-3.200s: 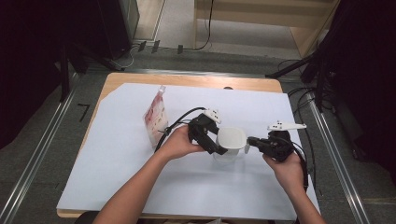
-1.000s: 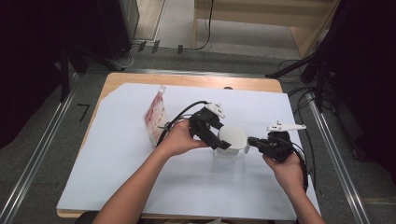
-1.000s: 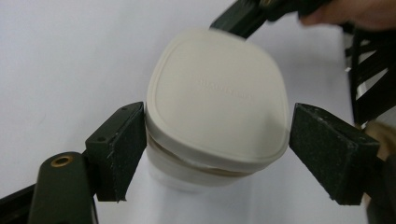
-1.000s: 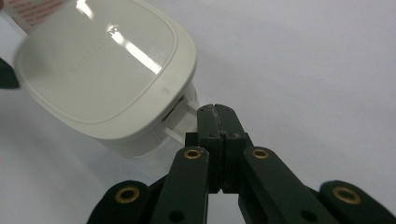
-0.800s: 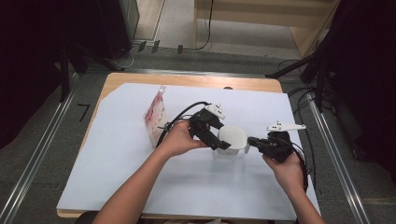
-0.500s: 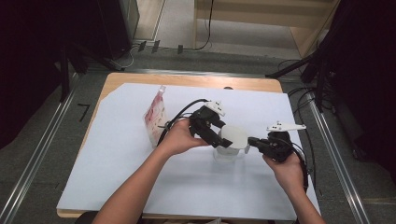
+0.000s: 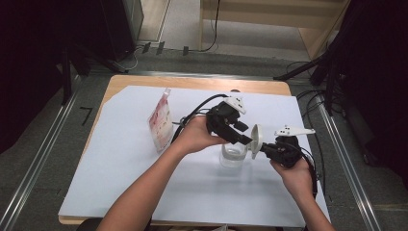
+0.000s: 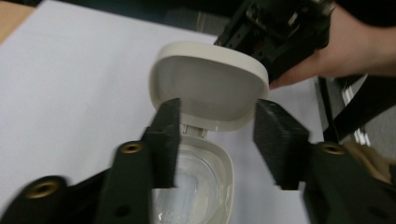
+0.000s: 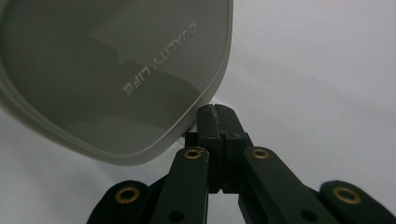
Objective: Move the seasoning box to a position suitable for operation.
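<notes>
A small clear container (image 7: 233, 156) stands on the white sheet, and its hinged cream lid (image 7: 255, 139) is swung up on edge. My left gripper (image 7: 244, 139) hovers over the container's left side with its tips at the lid. In the left gripper view the lid's underside (image 8: 210, 88) faces my left gripper (image 8: 217, 135). Its jaws have just been closing and stand half apart, with nothing pinched and the open container (image 8: 196, 182) below. My right gripper (image 7: 263, 148) is shut, with its tips (image 9: 217, 112) at the rim of the lid (image 9: 112, 70).
A red and white pouch (image 7: 161, 126) stands upright left of my left hand. The white sheet (image 7: 120, 168) covers most of the wooden table (image 7: 139, 82). Black cables trail behind the left gripper and off the table's right side.
The lid has swung from lying over the container to standing upright. My left gripper has risen a little and its jaws are narrower. The right gripper has kept still.
</notes>
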